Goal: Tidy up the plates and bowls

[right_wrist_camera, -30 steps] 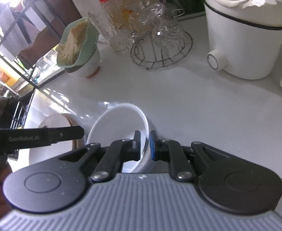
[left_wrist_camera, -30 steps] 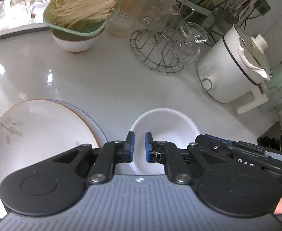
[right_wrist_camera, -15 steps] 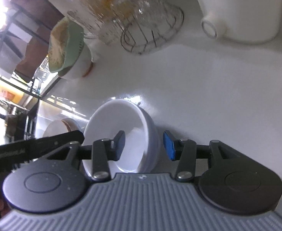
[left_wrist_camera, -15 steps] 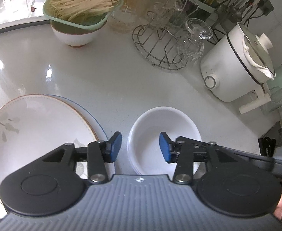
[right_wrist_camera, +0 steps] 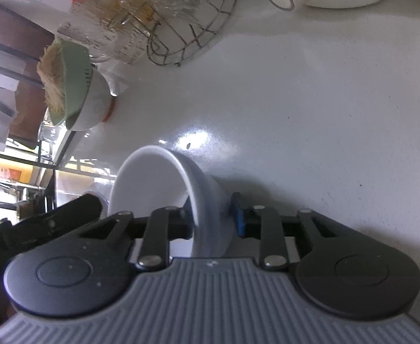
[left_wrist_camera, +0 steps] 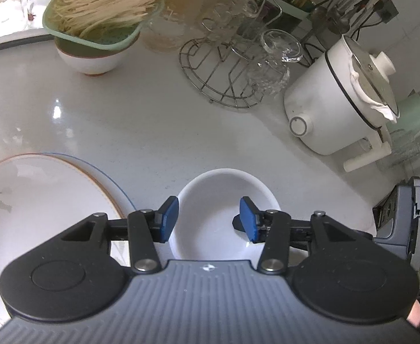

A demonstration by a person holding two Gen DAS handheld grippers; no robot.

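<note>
While your right gripper [right_wrist_camera: 213,223] straddles the wall of the white bowl [left_wrist_camera: 224,209], the step in hand is, as I judge it, the pick-up of this bowl, prob. to join it with the plates. In the right wrist view one finger is inside the bowl [right_wrist_camera: 158,189] and the blue pad [right_wrist_camera: 238,220] is outside at the wall. It looks touching or nearly so, but I cannot tell if the fingers already squeeze the rim or only stand around it, because the inner pad is hidden.

Your left gripper [left_wrist_camera: 208,220] hangs above the same bowl with fingers spread wide and nothing between them; it grasps nothing.

The bowl sits on the white counter [left_wrist_camera: 152,120], just beside the stacked plates [left_wrist_camera: 43,189] at its left. These are two plates, I think: one with a brown rim and leaf drawing on top, one with a blue rim under it. Further back stand the bowl with green strainer [left_wrist_camera: 95,40], the wire rack w/ glasses [left_wrist_camera: 227,74] and the white electric pot [left_wrist_camera: 333,109], all well apart from your work.

Next move calls for a firm closing of the right fingers on the wall before any lift, since the glazed wall is smooth and can slip. Then lift straight, keep it level, and move the left gripper aside so the two tools do not hit each other
</note>
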